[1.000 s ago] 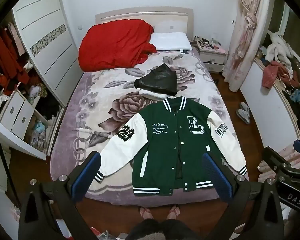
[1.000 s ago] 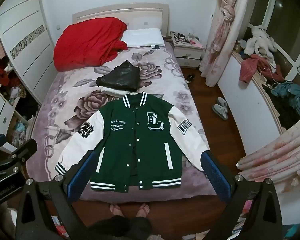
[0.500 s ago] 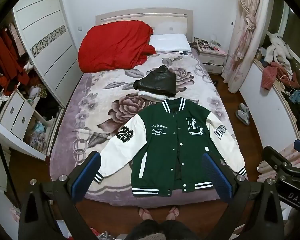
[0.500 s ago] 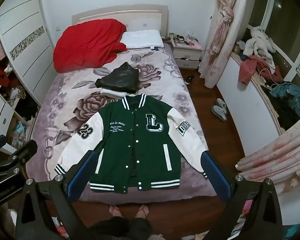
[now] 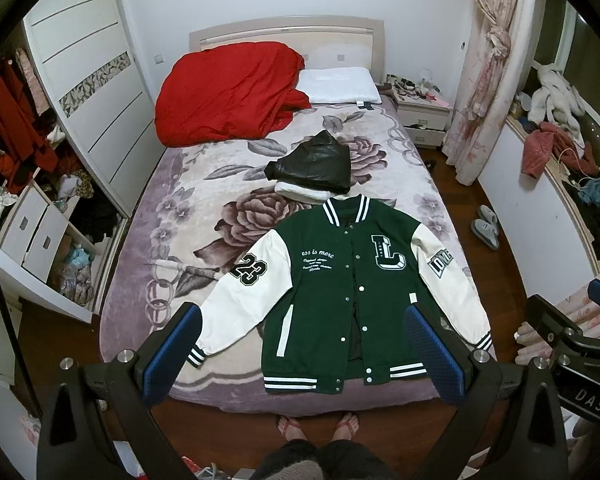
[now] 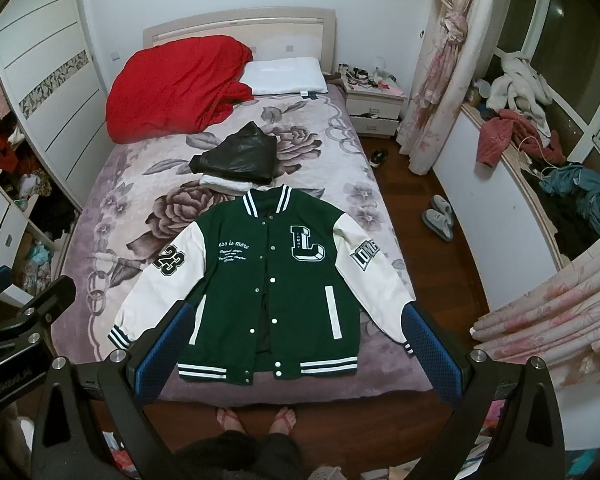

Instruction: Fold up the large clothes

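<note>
Green varsity jacket with white leather-look sleeves (image 5: 352, 292) spread face up at the foot of a floral purple-blanketed bed (image 5: 172, 248), collar far, striped hem nearest.

Left gripper (image 5: 300, 354) and right gripper (image 6: 296, 350) both held high and short of the hem, blue-padded jaws wide apart, gripping nothing. Jacket's long axis running straight away, collar to hem. Sleeve numbered 23 (image 5: 240, 300) angled out nearer the left gripper; opposite sleeve (image 6: 374, 280) nearer the right. Folded black garment (image 5: 312, 166) just beyond the collar.

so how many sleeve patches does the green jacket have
2 on the green jacket: a "23" patch on the white sleeve at image left, and a lettered patch on the white sleeve at image right. The sleeves' undersides are hidden.
</note>
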Demonstrator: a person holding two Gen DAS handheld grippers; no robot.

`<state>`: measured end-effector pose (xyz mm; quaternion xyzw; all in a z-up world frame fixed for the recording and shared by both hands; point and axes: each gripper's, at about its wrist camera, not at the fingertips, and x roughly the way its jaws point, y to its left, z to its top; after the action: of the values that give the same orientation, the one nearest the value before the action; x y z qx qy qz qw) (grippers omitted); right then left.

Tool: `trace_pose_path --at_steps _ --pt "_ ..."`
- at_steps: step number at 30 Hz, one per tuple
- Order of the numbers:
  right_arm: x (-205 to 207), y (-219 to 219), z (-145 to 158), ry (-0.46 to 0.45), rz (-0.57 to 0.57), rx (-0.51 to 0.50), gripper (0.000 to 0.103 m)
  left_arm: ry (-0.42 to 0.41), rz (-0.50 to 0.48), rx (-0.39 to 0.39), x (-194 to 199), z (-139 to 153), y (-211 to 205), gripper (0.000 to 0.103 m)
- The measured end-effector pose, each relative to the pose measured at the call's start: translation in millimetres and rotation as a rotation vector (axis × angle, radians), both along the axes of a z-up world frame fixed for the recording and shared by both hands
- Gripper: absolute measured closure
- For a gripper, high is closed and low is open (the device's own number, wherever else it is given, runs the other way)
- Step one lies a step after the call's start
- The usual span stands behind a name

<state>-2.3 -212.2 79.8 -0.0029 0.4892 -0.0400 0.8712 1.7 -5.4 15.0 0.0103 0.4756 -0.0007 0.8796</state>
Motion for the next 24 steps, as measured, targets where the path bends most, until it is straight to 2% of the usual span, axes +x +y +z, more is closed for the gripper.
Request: trace_pose_path --at_steps 24 --pt "-4 -13 4 0.0 -0.006 0.008 0.0 -0.004 0.003 0.002 3 2 -6 0.0"
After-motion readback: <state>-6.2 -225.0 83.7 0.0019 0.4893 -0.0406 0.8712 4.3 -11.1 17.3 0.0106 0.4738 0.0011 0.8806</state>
